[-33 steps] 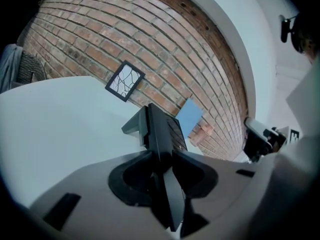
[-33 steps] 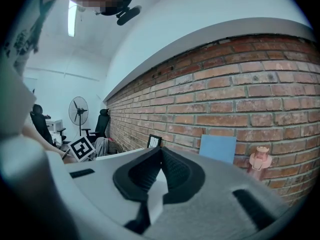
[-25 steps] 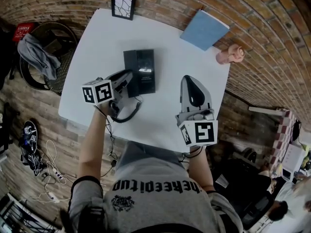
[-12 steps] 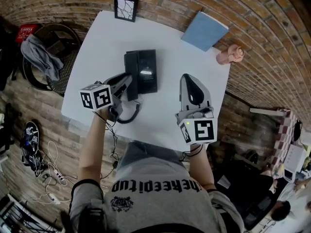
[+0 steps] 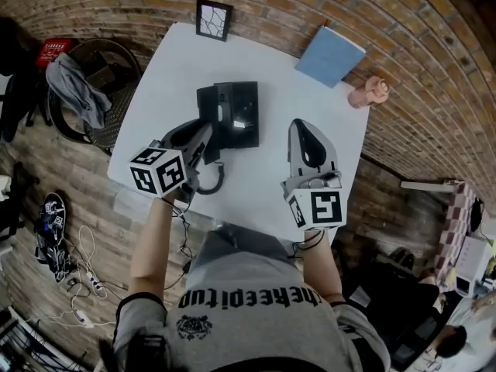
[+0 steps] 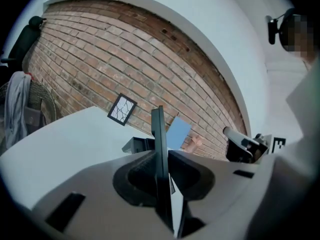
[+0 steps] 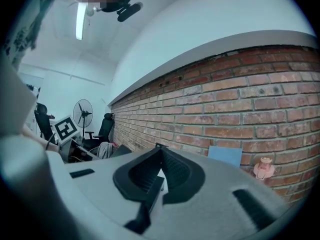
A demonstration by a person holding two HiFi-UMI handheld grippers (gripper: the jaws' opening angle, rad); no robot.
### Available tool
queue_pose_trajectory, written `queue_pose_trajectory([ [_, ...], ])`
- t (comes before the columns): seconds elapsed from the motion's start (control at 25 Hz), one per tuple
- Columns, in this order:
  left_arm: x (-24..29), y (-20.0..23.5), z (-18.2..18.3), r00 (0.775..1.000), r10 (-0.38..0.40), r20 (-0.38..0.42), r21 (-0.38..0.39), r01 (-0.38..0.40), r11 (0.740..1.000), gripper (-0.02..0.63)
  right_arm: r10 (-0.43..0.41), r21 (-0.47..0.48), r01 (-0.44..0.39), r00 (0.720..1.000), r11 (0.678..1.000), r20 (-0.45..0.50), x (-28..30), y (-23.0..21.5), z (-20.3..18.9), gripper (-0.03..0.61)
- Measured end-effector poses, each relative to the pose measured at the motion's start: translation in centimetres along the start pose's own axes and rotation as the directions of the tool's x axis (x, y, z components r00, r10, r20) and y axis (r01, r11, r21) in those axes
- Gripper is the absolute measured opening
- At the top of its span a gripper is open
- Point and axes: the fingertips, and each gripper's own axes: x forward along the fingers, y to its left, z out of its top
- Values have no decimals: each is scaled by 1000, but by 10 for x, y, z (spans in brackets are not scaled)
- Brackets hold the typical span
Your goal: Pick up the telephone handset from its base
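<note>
A black telephone base (image 5: pixel 242 115) lies in the middle of the white table (image 5: pixel 167 72). My left gripper (image 5: pixel 203 132) is at the base's left side, shut on the black handset (image 5: pixel 208 122), which is raised off the cradle; its jaws have just been closing on it. In the left gripper view the handset (image 6: pixel 159 149) stands edge-on between the jaws, with the base (image 6: pixel 136 145) beyond. The coiled cord (image 5: pixel 212 183) hangs below the gripper. My right gripper (image 5: pixel 302 126) hovers to the right of the base, shut and empty (image 7: pixel 160 148).
A small framed picture (image 5: pixel 214 18) leans at the table's far edge. A blue book (image 5: pixel 330 56) and a pink figurine (image 5: pixel 368 91) are at the far right by the brick wall. A chair with a grey cloth (image 5: pixel 74 91) stands left; cables (image 5: pixel 77 277) lie on the floor.
My left gripper has closed on the handset and risen with it off the base. The right gripper has barely shifted.
</note>
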Motion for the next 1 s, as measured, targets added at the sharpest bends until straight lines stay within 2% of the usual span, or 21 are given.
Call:
queue_pose_trajectory([
  [0.44,-61,-27,28,991,10,130,71,-20,997,69,17,-7,-17,999,1000,40,-17,25,20,3],
  [0.76,-105,-49,45,974,11,227,125,-41,991,69,21,-27,-19,998,999,65,-39,42,37,3],
  [1.0,-133,-65,51,957,29,290,184,-85,979,67,13,-47,-9,996,999,84,-62,54,48,3],
])
